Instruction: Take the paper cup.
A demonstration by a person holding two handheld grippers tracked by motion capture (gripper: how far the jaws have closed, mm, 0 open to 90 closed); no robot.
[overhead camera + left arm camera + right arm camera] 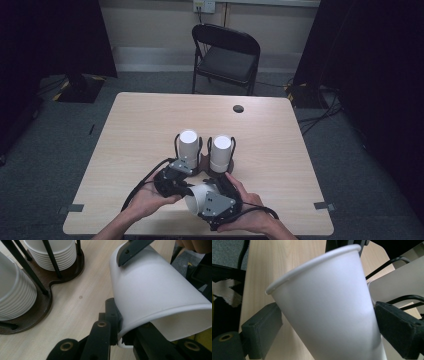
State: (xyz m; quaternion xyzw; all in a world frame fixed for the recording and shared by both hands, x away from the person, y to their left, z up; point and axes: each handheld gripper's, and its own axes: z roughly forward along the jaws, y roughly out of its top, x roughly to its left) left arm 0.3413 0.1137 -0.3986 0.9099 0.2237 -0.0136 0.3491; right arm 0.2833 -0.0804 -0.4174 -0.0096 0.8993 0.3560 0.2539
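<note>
Two claws meet on one white paper cup, which hangs on its side above the pale wooden surface at about six o'clock, close to your edge. Your right claw has its black jaws closed across the cup's body, one pad on each flank as the right gripper view shows, and your left claw pinches the rolled rim with one jaw inside the mouth and one outside. At twelve o'clock from the cup, just beyond your hands, stands the dark brown wooden cup holder with its thin black upright rods, carrying two stacks of ribbed white paper cups, the left stack and the right stack, side by side and upright. A black folding chair sits well behind the surface at twelve o'clock. My reading is that you are mid-handover or are pulling one cup free of another nested in it; I cannot tell whether a second cup sits inside. If it is a handover, let one claw release only once the other holds firmly; if a separation, draw the rim straight along the cup's axis and keep the squeeze light, since thin paper walls will probably buckle.
</note>
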